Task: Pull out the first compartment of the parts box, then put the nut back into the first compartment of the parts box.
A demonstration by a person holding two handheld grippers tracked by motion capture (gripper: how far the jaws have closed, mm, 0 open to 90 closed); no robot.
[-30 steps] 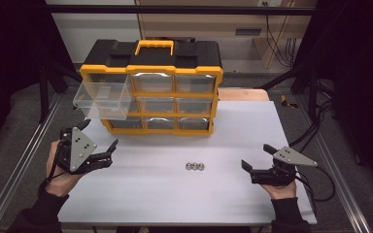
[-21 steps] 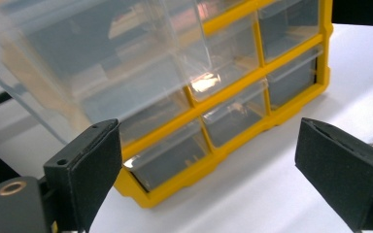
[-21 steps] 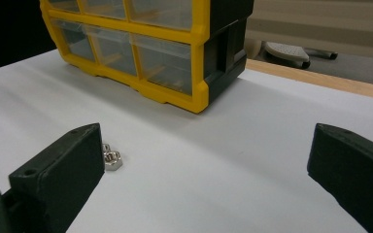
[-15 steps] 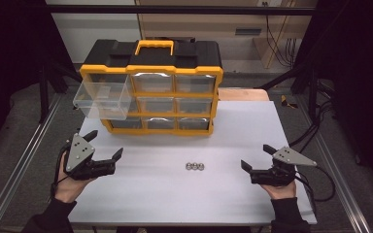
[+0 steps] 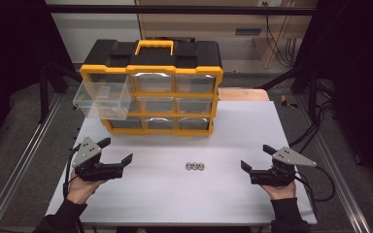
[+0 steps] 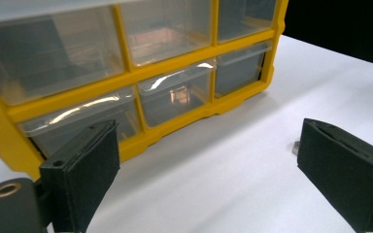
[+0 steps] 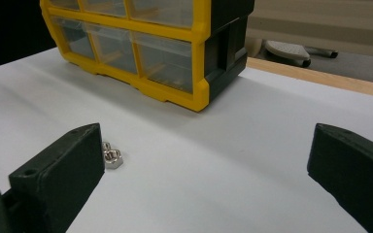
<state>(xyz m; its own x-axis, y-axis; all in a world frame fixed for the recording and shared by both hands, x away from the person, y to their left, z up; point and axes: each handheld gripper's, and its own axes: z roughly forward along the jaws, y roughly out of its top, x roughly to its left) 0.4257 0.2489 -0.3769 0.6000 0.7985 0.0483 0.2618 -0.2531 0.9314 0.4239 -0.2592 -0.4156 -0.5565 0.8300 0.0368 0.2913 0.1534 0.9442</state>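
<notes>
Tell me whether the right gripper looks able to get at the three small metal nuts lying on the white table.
Probably yes. The right gripper is open and low over the white table, and the three small metal nuts lie in the open between the two grippers with bare table in between.

A laboratory recording bay: a white table point(image 5: 272, 126) stands inside a frame of aluminium rails point(image 5: 14, 170), with black curtains point(image 5: 9, 43) at both sides, bundled cables point(image 5: 279, 34) hanging behind, and a yellow-and-black parts organiser point(image 5: 150, 87) set out on the bare tabletop.
</notes>
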